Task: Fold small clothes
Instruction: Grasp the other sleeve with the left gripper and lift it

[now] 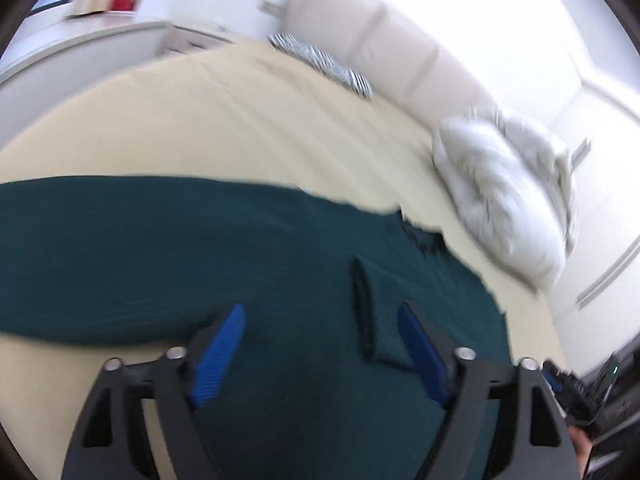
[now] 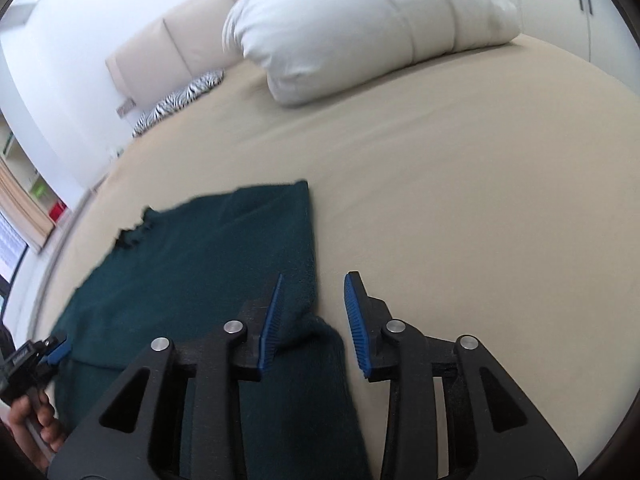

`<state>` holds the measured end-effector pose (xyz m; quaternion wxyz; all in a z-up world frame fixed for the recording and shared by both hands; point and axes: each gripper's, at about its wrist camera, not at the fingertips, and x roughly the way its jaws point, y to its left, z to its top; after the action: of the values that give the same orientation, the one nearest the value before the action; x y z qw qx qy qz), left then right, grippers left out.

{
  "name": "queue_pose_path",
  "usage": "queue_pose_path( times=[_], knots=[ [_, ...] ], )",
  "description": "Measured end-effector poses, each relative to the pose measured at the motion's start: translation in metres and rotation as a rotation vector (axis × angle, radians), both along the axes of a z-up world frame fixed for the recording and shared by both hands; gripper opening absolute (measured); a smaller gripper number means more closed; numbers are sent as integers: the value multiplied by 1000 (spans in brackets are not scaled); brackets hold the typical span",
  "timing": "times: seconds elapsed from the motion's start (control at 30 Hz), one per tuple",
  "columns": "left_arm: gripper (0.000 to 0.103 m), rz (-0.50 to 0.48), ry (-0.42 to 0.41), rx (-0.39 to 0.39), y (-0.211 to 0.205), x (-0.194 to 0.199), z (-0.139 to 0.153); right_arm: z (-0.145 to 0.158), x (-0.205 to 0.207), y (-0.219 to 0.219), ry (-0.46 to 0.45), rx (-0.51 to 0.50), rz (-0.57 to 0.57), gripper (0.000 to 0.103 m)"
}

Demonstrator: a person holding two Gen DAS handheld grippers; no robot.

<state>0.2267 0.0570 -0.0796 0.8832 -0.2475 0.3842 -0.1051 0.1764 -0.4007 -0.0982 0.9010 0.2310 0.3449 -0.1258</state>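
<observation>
A dark green knitted garment [image 1: 168, 248] lies spread on the beige bed sheet [image 1: 224, 120]. It also shows in the right wrist view [image 2: 192, 264], with a folded flap at its right edge. My left gripper [image 1: 322, 312] is open just above the garment, a raised fold of cloth between its blue pads [image 1: 220, 352]. My right gripper [image 2: 314, 280] is open over the garment's right edge, its left pad [image 2: 272, 320] above the cloth and its right pad over bare sheet. The left gripper shows at the right wrist view's lower left [image 2: 36, 356].
A white pillow [image 1: 504, 196] lies at the head of the bed, large in the right wrist view [image 2: 360, 28]. A zebra-striped cushion [image 1: 320, 64] rests against the beige padded headboard [image 1: 380, 40]. White wall and cupboards stand behind.
</observation>
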Motion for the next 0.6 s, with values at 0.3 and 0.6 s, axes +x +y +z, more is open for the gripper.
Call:
queue_pose_path(
  times=[0.3,0.6],
  knots=[
    [82,450,74,-288,196,-106,-28,38,-65,81,-101,142,195,61],
    [78,667,52,-554,263,-130,-60,38,-79,161,-78,214,328,63]
  ],
)
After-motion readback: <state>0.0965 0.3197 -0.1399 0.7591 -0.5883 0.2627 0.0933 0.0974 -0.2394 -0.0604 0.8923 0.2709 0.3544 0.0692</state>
